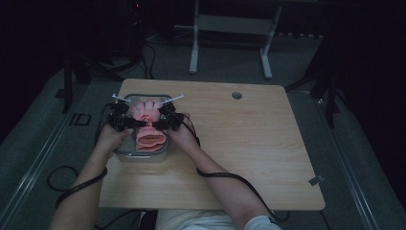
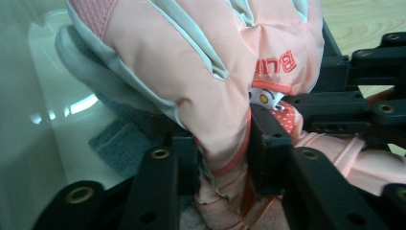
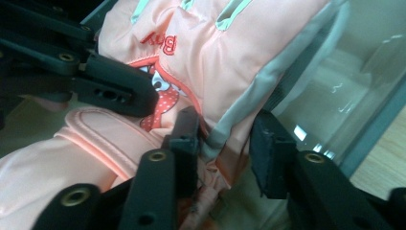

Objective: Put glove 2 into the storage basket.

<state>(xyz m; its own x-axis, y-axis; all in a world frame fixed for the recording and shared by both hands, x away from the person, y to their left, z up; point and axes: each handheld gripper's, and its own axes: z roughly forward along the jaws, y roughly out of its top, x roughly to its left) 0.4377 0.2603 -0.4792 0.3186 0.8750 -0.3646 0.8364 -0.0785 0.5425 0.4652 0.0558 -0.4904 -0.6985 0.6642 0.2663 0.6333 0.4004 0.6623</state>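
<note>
Pink padded glove [image 1: 149, 125] lies in a grey bin [image 1: 143, 155] near the table's [image 1: 249, 143] left edge, its cuff toward the near rim. On its left side the left gripper [image 1: 128, 122] has its fingers [image 2: 268, 143] pinching a fold of the glove's fabric. On the other side the right gripper [image 1: 160, 123] has its fingers [image 3: 186, 139] spread around the grey-trimmed edge, one of them touching the fabric.
</note>
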